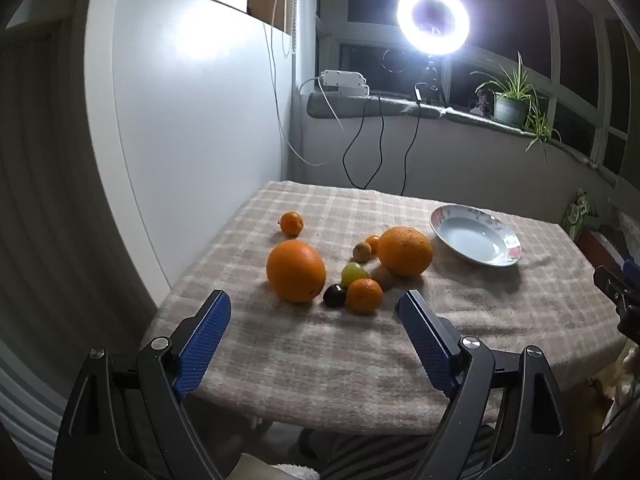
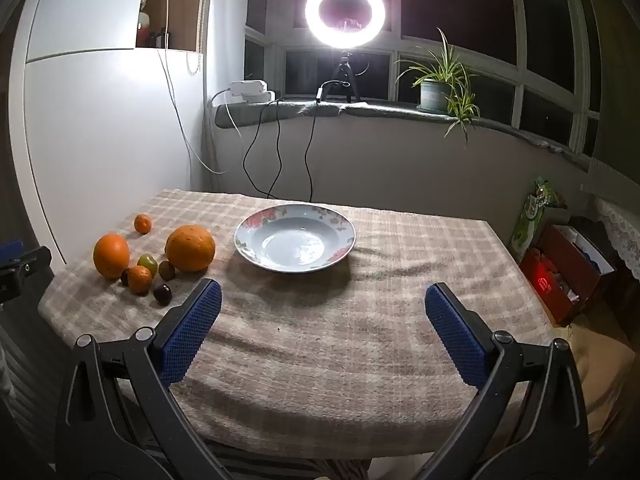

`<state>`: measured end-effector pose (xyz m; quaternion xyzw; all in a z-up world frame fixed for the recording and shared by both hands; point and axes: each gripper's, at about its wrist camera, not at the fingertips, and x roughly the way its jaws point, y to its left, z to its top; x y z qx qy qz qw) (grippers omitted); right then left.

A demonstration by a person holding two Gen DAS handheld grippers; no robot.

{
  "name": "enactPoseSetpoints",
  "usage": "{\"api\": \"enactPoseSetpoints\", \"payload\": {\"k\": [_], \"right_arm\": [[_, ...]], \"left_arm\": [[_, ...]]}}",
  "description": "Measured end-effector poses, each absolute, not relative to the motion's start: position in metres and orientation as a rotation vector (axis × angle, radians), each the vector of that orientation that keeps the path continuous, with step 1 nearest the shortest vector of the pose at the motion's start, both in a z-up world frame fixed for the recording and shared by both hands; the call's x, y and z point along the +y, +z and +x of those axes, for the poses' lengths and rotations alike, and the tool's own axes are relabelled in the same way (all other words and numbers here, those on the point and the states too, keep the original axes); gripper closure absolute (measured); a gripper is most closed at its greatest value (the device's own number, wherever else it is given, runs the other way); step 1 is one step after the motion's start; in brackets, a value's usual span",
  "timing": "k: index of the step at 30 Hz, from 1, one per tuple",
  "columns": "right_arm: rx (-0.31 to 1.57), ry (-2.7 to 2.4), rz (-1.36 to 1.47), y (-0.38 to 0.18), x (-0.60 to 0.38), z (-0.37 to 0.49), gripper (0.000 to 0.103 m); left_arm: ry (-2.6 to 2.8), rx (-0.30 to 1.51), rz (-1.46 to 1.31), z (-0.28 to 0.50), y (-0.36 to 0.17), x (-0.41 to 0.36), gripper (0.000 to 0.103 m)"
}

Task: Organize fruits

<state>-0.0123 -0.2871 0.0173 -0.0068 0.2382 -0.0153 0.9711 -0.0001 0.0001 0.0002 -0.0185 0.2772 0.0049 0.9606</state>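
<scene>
Both the left gripper point(image 1: 316, 308) and the right gripper point(image 2: 323, 300) are held open and empty above the near edge of the surface point(image 2: 320, 360). The fruits point(image 1: 352, 268) are clustered just beyond the left fingers point(image 1: 204, 340), left of the empty plate point(image 2: 295, 238), which lies ahead of the right fingers point(image 2: 456, 340). A round orange point(image 1: 296, 270) could be nudged and rolled off the surface, or a small fruit squeezed out, if the fingers are closed off-centre.
</scene>
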Motion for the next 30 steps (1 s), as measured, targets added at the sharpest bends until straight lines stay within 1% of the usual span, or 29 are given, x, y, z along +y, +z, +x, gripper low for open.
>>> {"api": "enactPoseSetpoints", "payload": {"k": [6,11,30], "right_arm": [[0.477,-0.032,-0.010,0.019,-0.289,-0.018,0.000],[0.496,-0.040,0.003,0.007,-0.298,-0.011,0.000],[0.497,-0.045,0.008,0.014,-0.300,-0.012,0.000]], "left_arm": [[0.002,0.575,-0.038,0.004,-0.005,0.001,0.016],[-0.004,0.583,-0.014,0.001,-0.008,-0.011,0.016],[-0.018,0.581,-0.019,0.003,-0.011,-0.016,0.016]]}}
